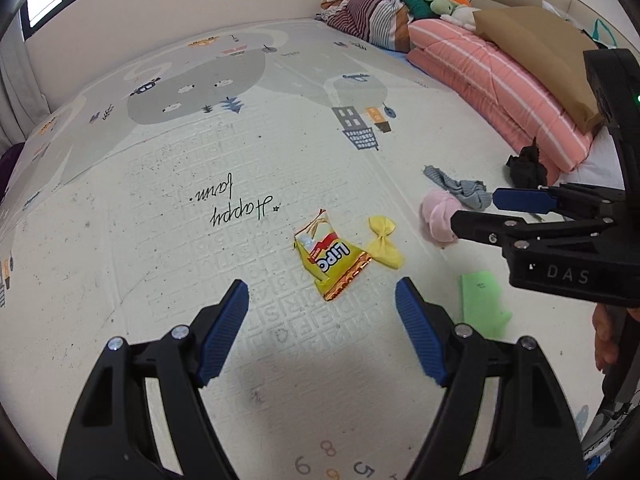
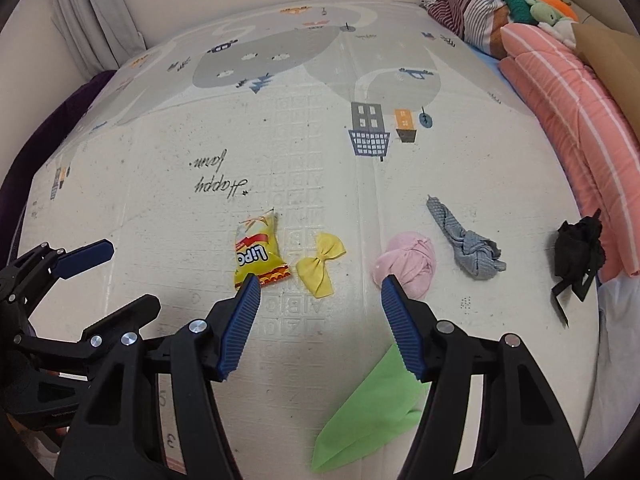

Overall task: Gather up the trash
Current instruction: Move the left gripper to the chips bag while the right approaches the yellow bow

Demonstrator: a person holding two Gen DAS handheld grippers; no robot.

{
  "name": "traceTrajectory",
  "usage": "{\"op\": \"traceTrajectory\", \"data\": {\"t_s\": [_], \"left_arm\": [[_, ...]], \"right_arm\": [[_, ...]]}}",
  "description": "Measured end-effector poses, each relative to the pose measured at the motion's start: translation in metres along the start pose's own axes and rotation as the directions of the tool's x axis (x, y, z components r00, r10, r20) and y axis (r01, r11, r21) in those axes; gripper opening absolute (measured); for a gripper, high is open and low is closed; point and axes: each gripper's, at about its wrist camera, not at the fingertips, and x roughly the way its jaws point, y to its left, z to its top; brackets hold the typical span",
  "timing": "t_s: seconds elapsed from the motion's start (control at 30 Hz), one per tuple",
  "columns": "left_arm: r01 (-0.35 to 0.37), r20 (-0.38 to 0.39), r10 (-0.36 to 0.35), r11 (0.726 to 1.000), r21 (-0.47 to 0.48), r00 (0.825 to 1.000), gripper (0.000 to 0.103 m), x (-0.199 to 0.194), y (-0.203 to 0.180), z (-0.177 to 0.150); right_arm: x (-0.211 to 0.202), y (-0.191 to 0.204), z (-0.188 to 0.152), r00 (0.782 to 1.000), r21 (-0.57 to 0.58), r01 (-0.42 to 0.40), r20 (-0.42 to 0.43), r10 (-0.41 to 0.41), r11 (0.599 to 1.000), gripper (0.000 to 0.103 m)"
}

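Jaws on both grippers stand apart and empty above the printed foam play mat (image 1: pixel 168 184): left gripper (image 1: pixel 322 308) just short of the yellow crinkled snack wrapper (image 1: pixel 332 258), right gripper (image 2: pixel 316 304) partly hiding a green paper sheet (image 2: pixel 368 412).

1. Left wrist view looks steeply down past its own blue fingers (image 1: pixel 224 332) at the play mat (image 1: pixel 160 184), fairly near.
2. Right wrist view tilts down likewise, set just to the right.
3. Both share the yellow snack packet (image 1: pixel 332 260) (image 2: pixel 256 256), the yellow bow (image 1: pixel 384 242) (image 2: pixel 320 264), and each catches the other gripper at its edge.
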Motion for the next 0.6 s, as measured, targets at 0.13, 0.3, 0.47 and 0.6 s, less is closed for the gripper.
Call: {"op": "traceTrajectory", "data": {"t_s": [0.13, 0.3, 0.47, 0.6], "left_arm": [[0.012, -0.024, -0.011, 1.0, 0.026, 1.0, 0.076, 0.037, 0.0, -0.004], [0.012, -0.036, -0.01, 0.997, 0.071, 0.999, 0.076, 0.08, -0.003, -0.011], [0.017, -0.044, -0.013, 0.994, 0.104, 0.999, 0.076, 0.108, -0.003, -0.016], [0.029, -0.052, -0.023, 0.994, 0.109, 0.998, 0.069, 0.124, 0.001, -0.021]], "right_arm": [[0.04, -0.003, -0.003, 0.999, -0.041, -0.002, -0.035, 0.001, 0.999, 0.062], [0.08, -0.005, -0.008, 0.998, -0.098, -0.008, -0.062, 0.002, 0.995, 0.058], [0.112, -0.008, -0.012, 0.996, -0.114, -0.024, -0.085, 0.015, 0.993, 0.057], [0.127, -0.009, -0.015, 0.995, -0.119, -0.028, -0.1, 0.016, 0.992, 0.048]]}}
